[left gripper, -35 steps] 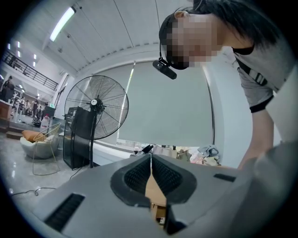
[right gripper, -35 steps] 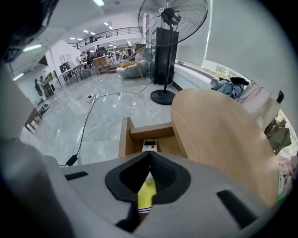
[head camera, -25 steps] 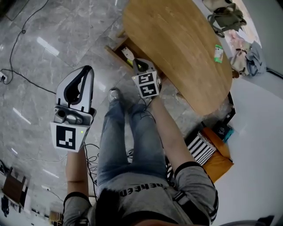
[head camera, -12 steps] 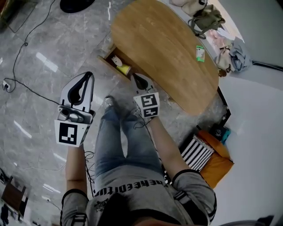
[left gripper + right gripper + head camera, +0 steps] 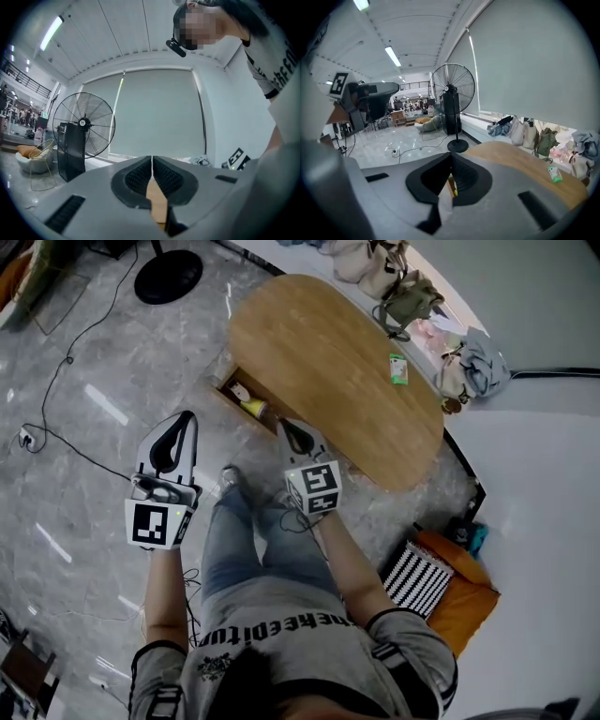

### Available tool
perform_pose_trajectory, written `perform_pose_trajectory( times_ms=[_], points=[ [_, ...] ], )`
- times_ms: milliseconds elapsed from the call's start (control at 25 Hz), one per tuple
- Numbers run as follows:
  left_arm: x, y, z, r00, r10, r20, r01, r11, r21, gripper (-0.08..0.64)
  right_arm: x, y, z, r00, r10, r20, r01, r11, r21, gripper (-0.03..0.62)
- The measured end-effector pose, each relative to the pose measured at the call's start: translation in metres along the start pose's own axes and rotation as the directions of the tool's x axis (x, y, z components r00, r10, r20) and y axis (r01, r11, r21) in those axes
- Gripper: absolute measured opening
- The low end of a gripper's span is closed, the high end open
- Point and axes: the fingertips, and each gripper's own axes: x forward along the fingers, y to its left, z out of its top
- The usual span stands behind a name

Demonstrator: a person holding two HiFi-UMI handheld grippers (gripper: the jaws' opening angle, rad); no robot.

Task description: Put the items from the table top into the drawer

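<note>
The small green packet (image 5: 398,368) lies across the oval wooden desk (image 5: 319,343), nearer the right gripper (image 5: 285,425) than the left gripper (image 5: 186,418); both have jaws together, empty.

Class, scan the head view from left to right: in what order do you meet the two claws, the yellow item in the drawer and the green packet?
Order: left claw, yellow item, right claw, green packet.
</note>
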Motion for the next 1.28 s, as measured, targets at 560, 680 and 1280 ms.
perform_pose_trajectory(
  times_ms=[560, 680, 1280],
  points=[
    [-0.024, -0.036, 0.065, 0.999, 0.019, 0.049, -0.020, 1.000, 0.017, 0.012, -0.098, 0.014, 0.094, 0.985, -0.024, 0.170, 0.039, 0.995, -0.087, 0.003],
    [-0.028, -0.043, 0.072, 0.998, 0.018, 0.053, -0.019, 1.000, 0.019, 0.012, -0.113, 0.014, 0.107, 0.979, -0.035, 0.203, 0.053, 0.995, -0.083, 0.003],
    [-0.028, -0.083, 0.125, 0.991, 0.013, 0.135, -0.019, 0.999, 0.043, 0.012, -0.183, -0.004, 0.174, 0.920, -0.070, 0.385, 0.111, 0.990, -0.085, 0.003]
  ],
)
